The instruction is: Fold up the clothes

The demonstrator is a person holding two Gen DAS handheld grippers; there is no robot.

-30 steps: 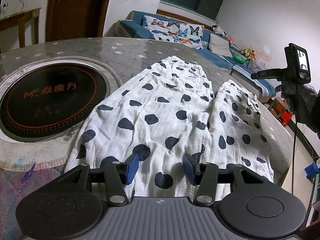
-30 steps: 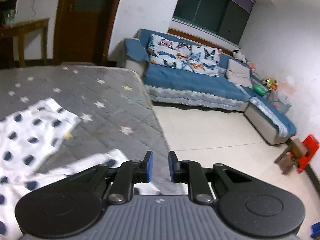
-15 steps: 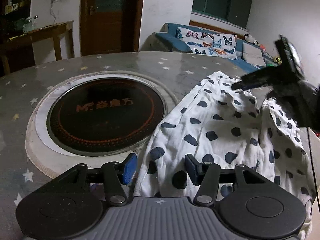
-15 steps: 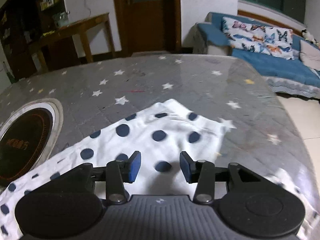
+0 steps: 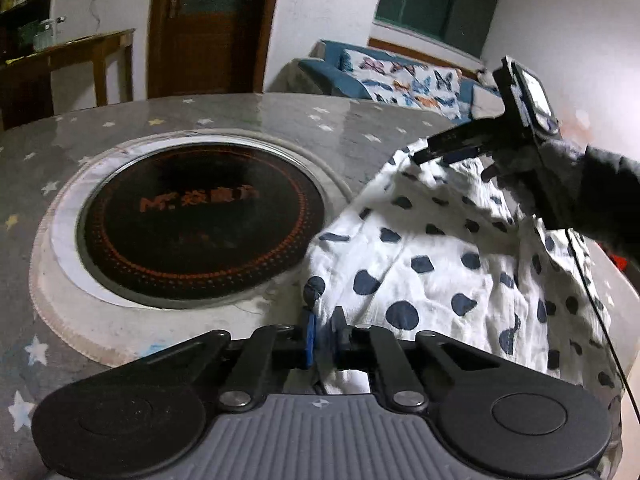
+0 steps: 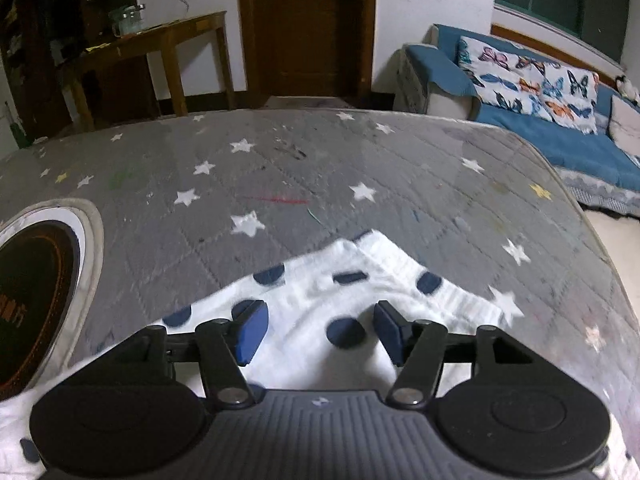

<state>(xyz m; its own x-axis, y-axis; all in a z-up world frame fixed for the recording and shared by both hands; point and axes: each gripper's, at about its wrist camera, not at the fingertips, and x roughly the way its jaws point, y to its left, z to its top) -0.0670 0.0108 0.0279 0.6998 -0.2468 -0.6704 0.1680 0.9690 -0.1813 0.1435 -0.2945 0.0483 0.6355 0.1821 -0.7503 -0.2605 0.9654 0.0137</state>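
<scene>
two grippers were set at opposite corners for folding: the left gripper (image 5: 323,334) was clamped on the spotted garment (image 5: 452,268), while the right gripper (image 6: 318,330), jaws just widened, was poised apart over its far corner.

A round black cooktop (image 5: 200,224) sits set into the grey star-patterned counter (image 6: 320,168); behind stand a brown door (image 6: 306,24), a wooden side table (image 6: 160,40), and a blue sofa (image 6: 560,136) with butterfly cushions (image 6: 528,84).

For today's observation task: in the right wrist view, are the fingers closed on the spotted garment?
No: the fingers stand apart above the spotted garment.
</scene>
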